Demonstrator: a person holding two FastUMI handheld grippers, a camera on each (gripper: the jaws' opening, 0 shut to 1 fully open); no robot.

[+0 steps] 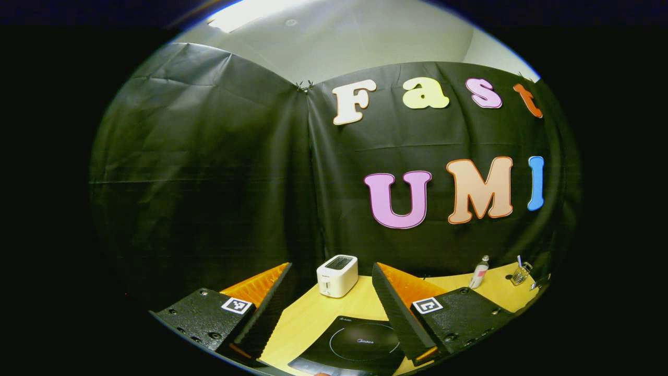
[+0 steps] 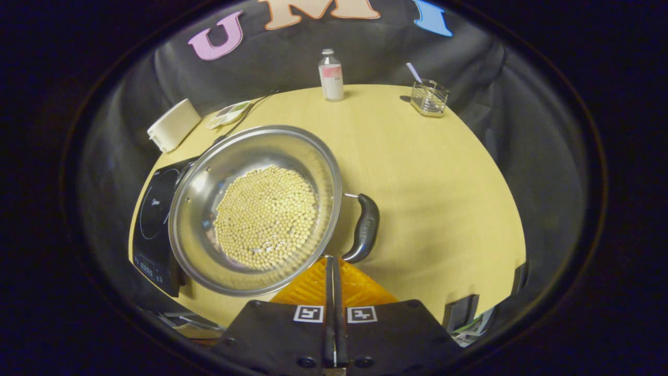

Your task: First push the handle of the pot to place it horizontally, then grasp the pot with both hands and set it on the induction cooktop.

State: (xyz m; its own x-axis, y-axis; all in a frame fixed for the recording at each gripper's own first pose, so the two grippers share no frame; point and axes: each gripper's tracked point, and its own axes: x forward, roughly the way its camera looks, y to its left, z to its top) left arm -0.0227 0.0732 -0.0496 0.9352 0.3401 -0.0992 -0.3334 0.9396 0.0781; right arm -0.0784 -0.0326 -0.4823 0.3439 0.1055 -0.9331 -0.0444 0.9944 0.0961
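Left gripper (image 1: 331, 284): jaws spread wide, holding nothing, ridged inner faces showing at lower frame. Between them, low centre: glossy black induction cooktop (image 1: 355, 344) with a printed ring, flat on the pale wooden table (image 1: 308, 318). Boxy cream toaster (image 1: 337, 275) behind.

Right gripper (image 2: 332, 261): jaws closed flat together, nothing between them, tips at the pot's near rim; contact cannot be judged. Round polished steel pot (image 2: 255, 209), centre-left, carrying small pale beans (image 2: 266, 216); curved dark handle (image 2: 364, 228) on its right side. Pot overlaps cooktop's right edge.
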